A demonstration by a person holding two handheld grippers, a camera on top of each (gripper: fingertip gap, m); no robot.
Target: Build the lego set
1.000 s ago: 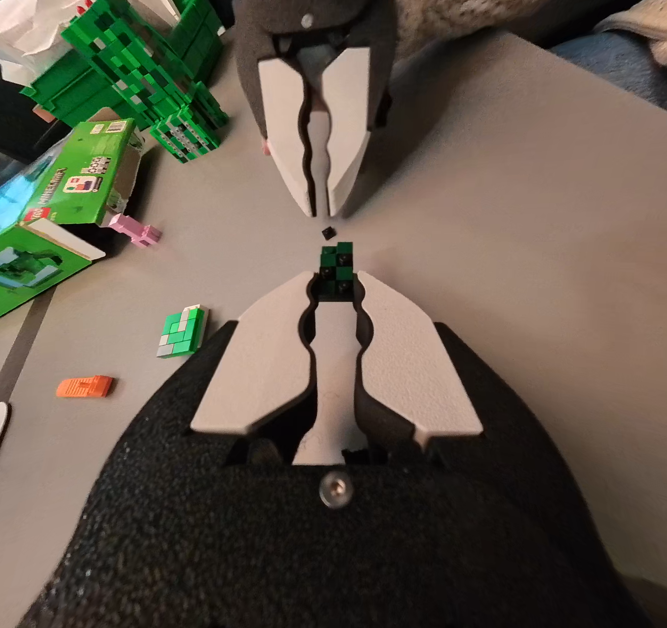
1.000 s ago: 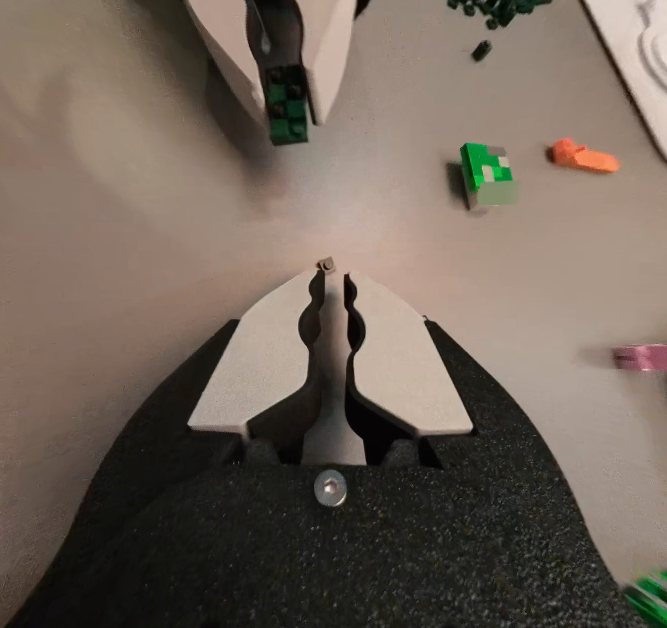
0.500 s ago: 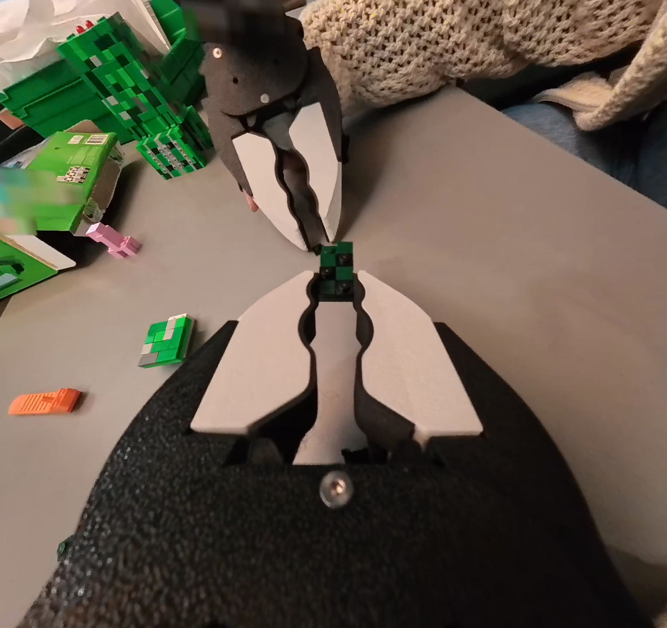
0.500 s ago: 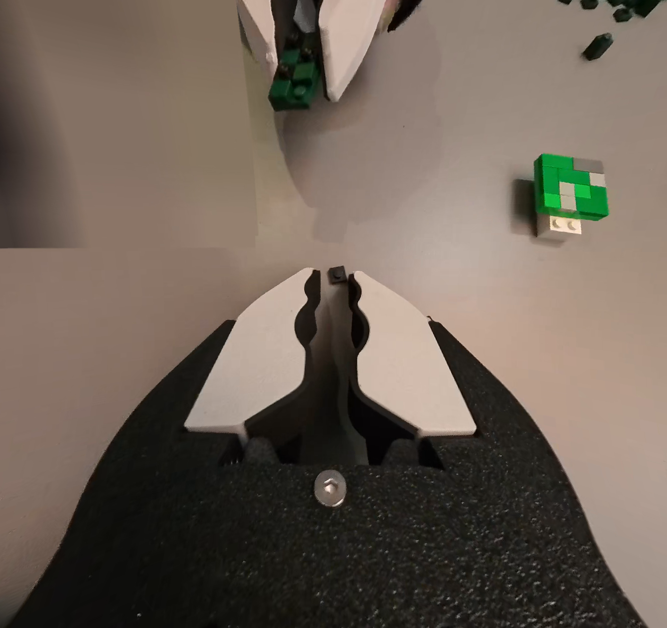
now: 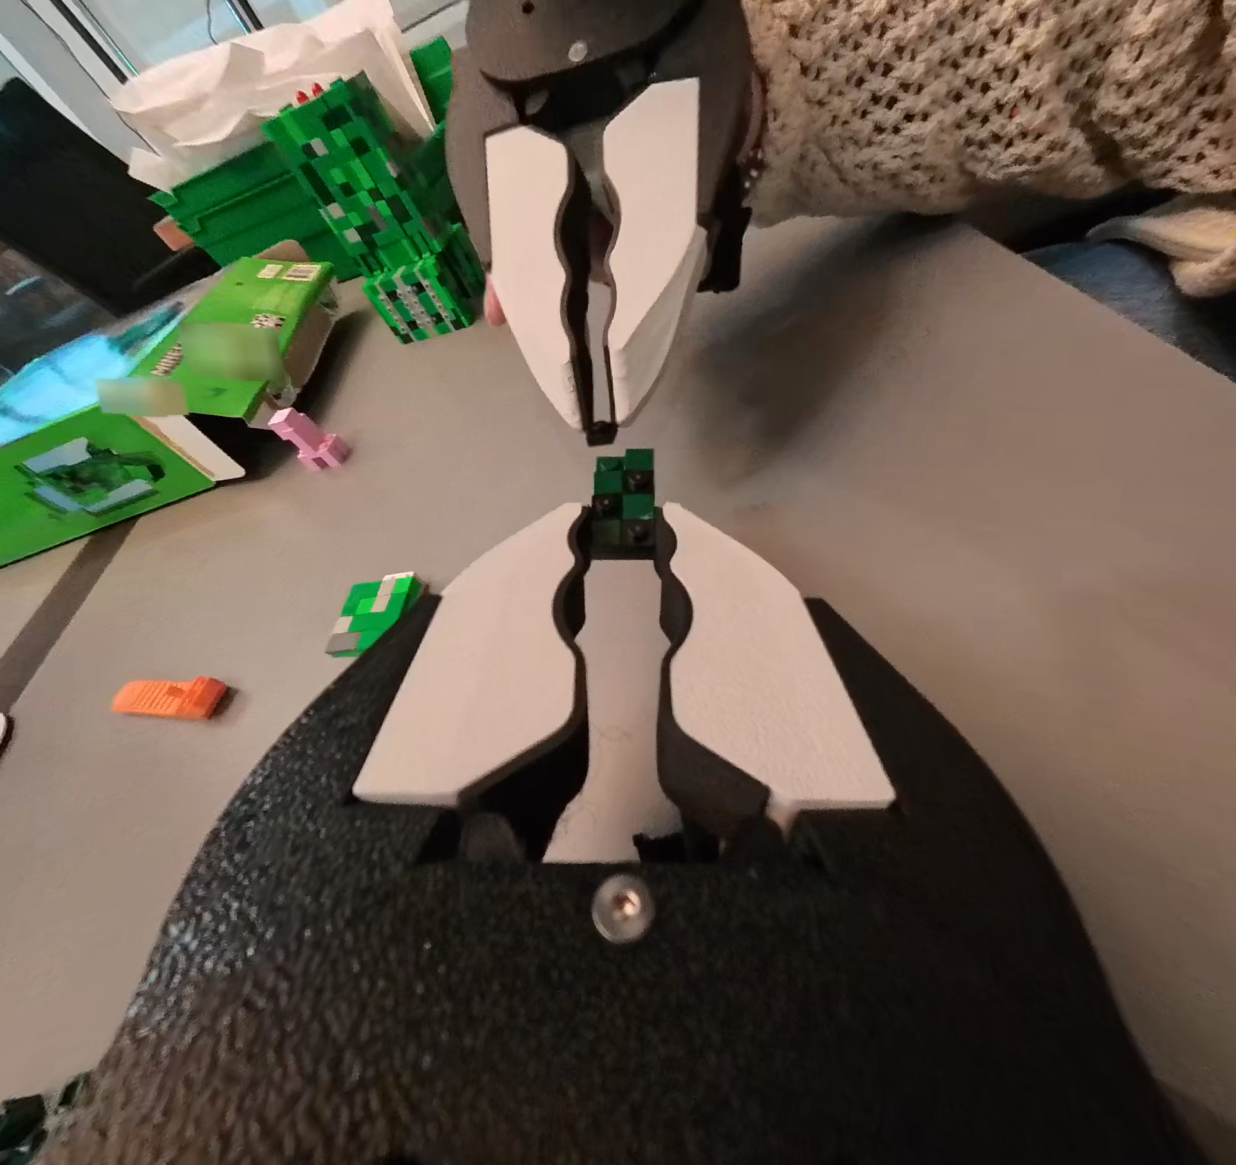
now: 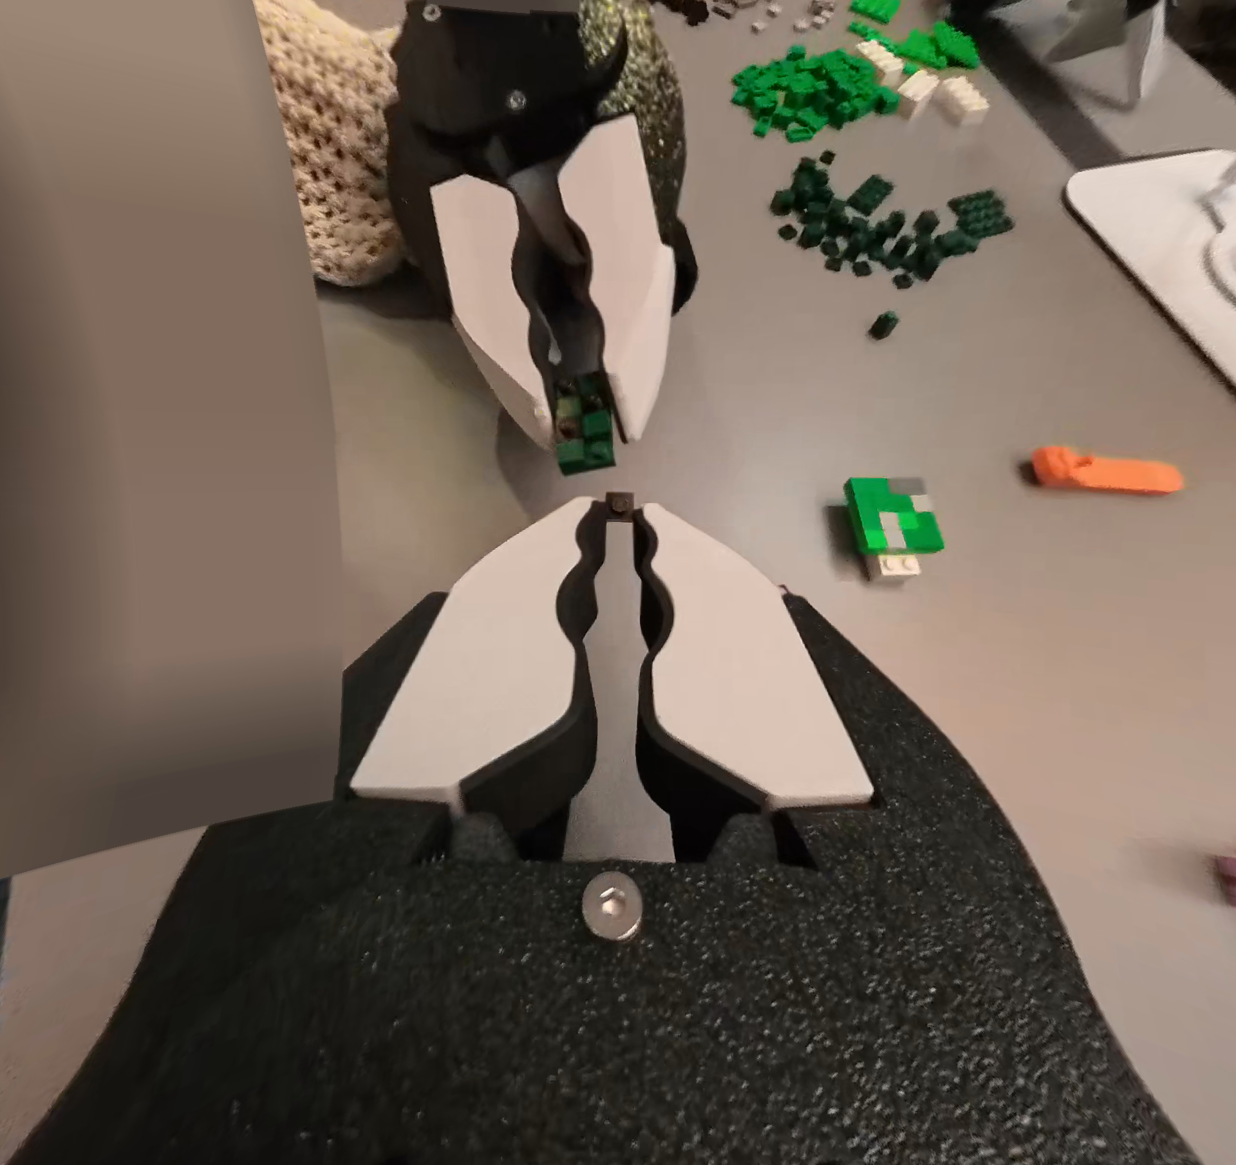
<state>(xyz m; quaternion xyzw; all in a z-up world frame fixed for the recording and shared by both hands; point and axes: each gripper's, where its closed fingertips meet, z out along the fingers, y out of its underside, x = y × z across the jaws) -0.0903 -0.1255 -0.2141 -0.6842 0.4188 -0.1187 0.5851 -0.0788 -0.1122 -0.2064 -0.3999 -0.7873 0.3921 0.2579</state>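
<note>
My left gripper (image 5: 623,517) is shut on a small green and black brick block (image 5: 625,497), which juts past its tips. In the right wrist view that gripper (image 6: 588,444) faces me with the block (image 6: 587,440) between its fingers. My right gripper (image 6: 619,508) is shut on a tiny black one-stud piece (image 6: 619,504). In the left wrist view the right gripper (image 5: 600,429) points down at the block, its black piece (image 5: 600,435) a little above and left of the block's top. Both grippers hang above the grey table (image 5: 936,531).
A small green and grey build (image 6: 893,524) and an orange brick separator (image 6: 1103,474) lie to the right. Piles of bright green (image 6: 816,92) and dark green bricks (image 6: 883,223) lie farther back. A tall green model (image 5: 374,196), set boxes (image 5: 100,464) and a pink figure (image 5: 307,440) stand left. My left and right fingertips are right by each other.
Both grippers have lifted and tilted, so more of the table shows. The right gripper's tip with the black piece has drawn close above the block held by the left gripper.
</note>
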